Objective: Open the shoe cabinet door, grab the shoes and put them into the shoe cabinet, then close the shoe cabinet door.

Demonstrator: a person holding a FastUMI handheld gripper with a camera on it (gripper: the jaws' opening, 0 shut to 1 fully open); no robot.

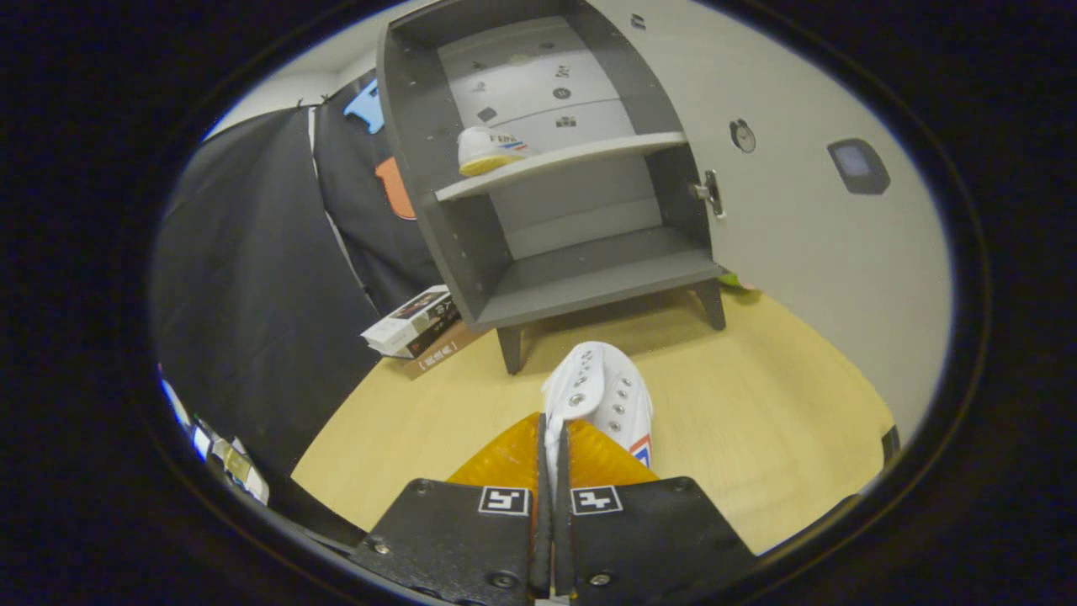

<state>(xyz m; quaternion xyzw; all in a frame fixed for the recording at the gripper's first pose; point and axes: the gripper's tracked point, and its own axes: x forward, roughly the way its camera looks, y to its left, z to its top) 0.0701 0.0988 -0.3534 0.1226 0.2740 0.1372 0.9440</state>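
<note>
White canvas, lace-up: the shoe [607,397] sits low in the centre of the frame, toe pointing away toward the cabinet. The gripper [553,454] is clamped on it. Both fingers are drawn almost together, with a thin fold of the shoe's rear upper pinched between them. It looks lifted off the wooden floor [757,404], though I cannot tell this for sure from this angle.

Handling, judged: light, with a soft upper over a stiffer rubber sole. The pinch on the collar fabric is narrow, so the shoe may swing or droop at the toe; a bite nearer the heel, where the fabric is backed, would likely hold steadier. The eyelet rows are a poor place to grip, being loose and flexible.

Mid-frame, beyond the shoe: the grey shoe cabinet [404,168] on short legs, its door [799,219] swung open to the right with the handle [711,192] at its edge. The lower shelf [589,282] is bare.

Upper centre: a second shoe [486,150], white with a yellow sole, already rests on the upper shelf [580,154].

Left of the cabinet's foot: a stack of boxes [416,324] on the floor.
</note>
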